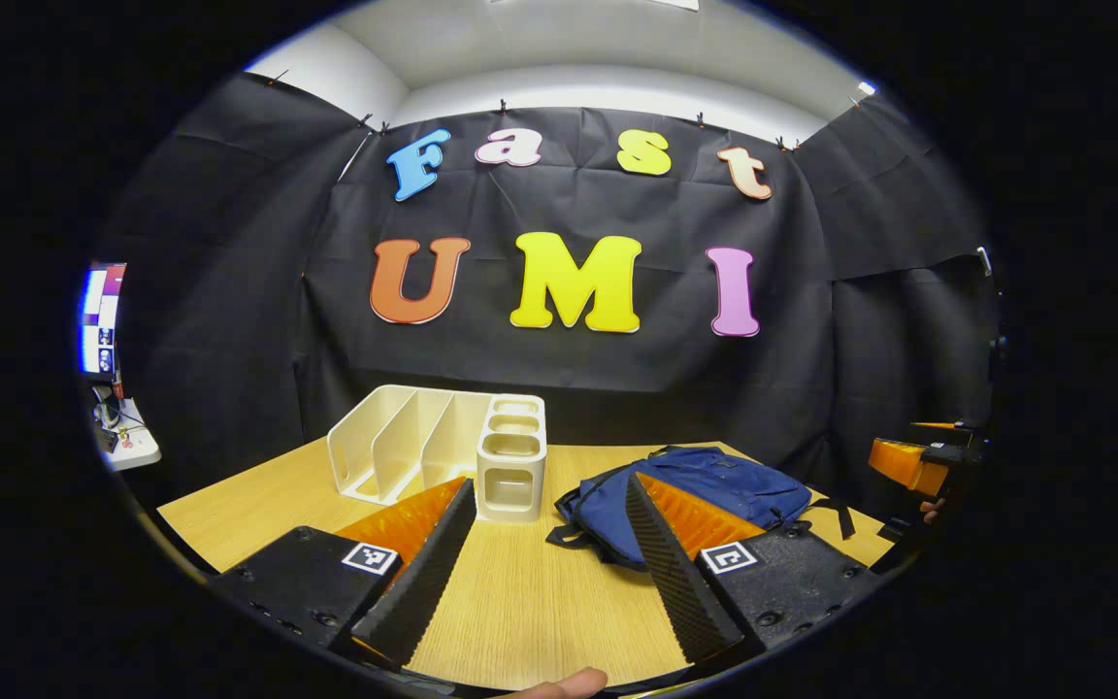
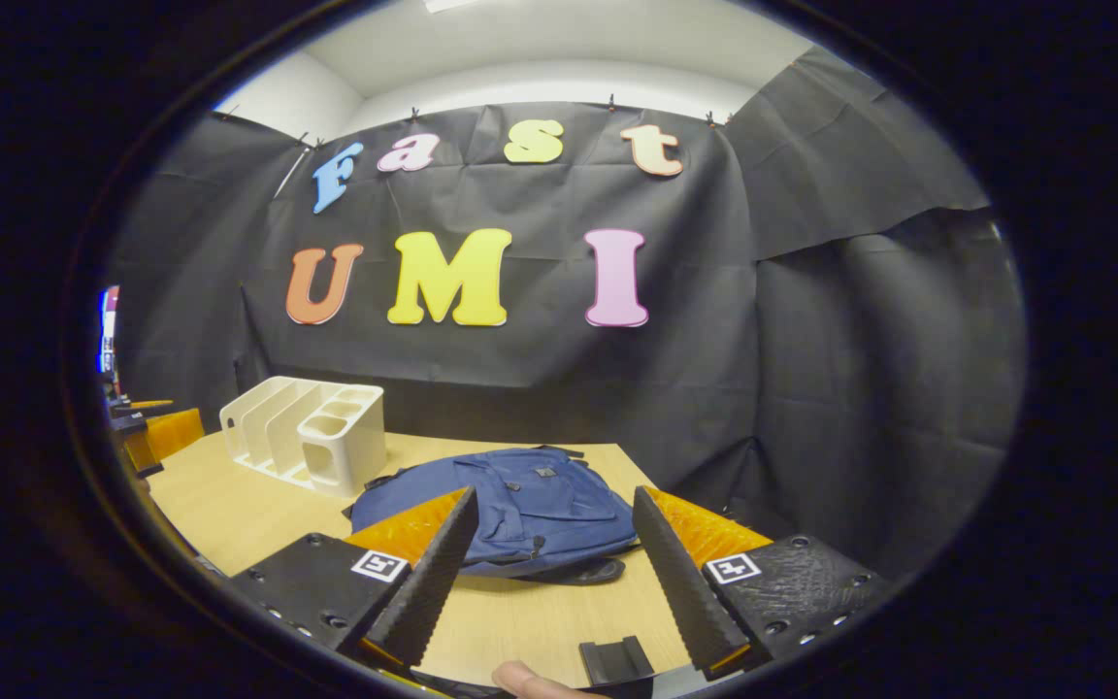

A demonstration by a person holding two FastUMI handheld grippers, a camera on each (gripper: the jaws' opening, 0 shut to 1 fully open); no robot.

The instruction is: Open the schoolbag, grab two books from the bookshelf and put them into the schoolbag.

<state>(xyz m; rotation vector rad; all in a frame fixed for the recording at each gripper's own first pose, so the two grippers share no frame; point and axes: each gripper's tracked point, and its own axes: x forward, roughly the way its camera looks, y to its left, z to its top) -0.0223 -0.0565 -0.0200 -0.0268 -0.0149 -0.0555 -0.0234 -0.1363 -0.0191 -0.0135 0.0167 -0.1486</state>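
The cream plastic bookshelf (image 1: 438,447) with its upright dividers and cup-like front compartments stands toward the back of the pale wooden table (image 1: 530,602), and its slots look bare of books; the dark blue fabric schoolbag (image 2: 510,510) lies flat just beside it, front pocket up, straps trailing off its near edge. From here I cannot tell whether its zip is drawn shut or open. That leaves two readings — a bag lying closed beside a shelf that holds no books in sight, or a bag with the books already inside it — and the pictures do not settle which. Whatever work on the bag comes next would go best with one gripper pinning the soft cloth down while the other takes the zip pull, since a limp bag like this will slide and bunch on the smooth wood if tugged one-handed. The left gripper (image 1: 549,539) hangs above the table with its fingers spread wide and nothing between them, pointing at the gap between shelf and bag. The right gripper (image 2: 554,544) is likewise wide apart and holds nothing, hovering just before the bag's near edge. The bag itself looks fairly flat and slack, its cloth creased — no telling bulge that I can make out.
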